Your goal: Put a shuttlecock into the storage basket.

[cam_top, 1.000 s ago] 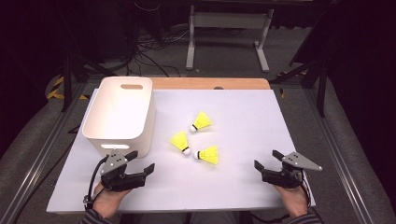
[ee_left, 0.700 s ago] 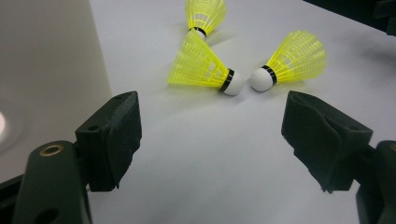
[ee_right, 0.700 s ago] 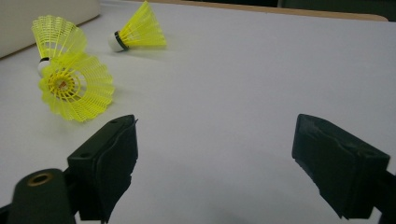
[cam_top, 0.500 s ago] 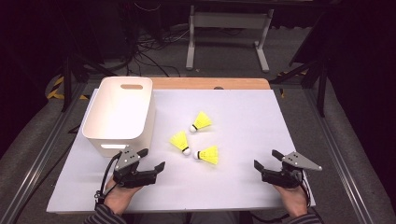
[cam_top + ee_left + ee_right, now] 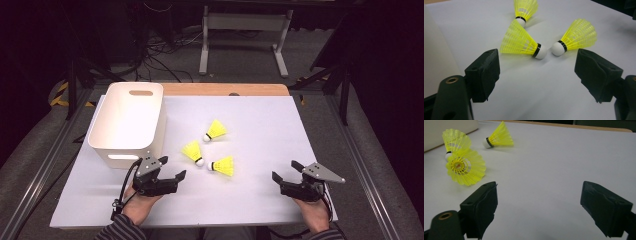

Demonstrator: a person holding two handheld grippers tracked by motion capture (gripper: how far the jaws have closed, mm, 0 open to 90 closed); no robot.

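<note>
Here the left hand-held gripper [image 5: 172, 169] sits jaws wide apart, facing the nearest shuttlecock [image 5: 193, 151] on the white worktop [image 5: 260, 135] (two more lie just beside it). The right hand-held gripper [image 5: 285, 171], also spread, rests well apart. A white bin [image 5: 127, 122] stands left.

Yellow plastic mesh shuttlecocks [image 5: 519, 43] with smooth white tips. Smooth white plastic bin [image 5: 129, 122]. Matt white table [image 5: 260, 130], wood edge. Black matt rough pads [image 5: 486, 72].
</note>
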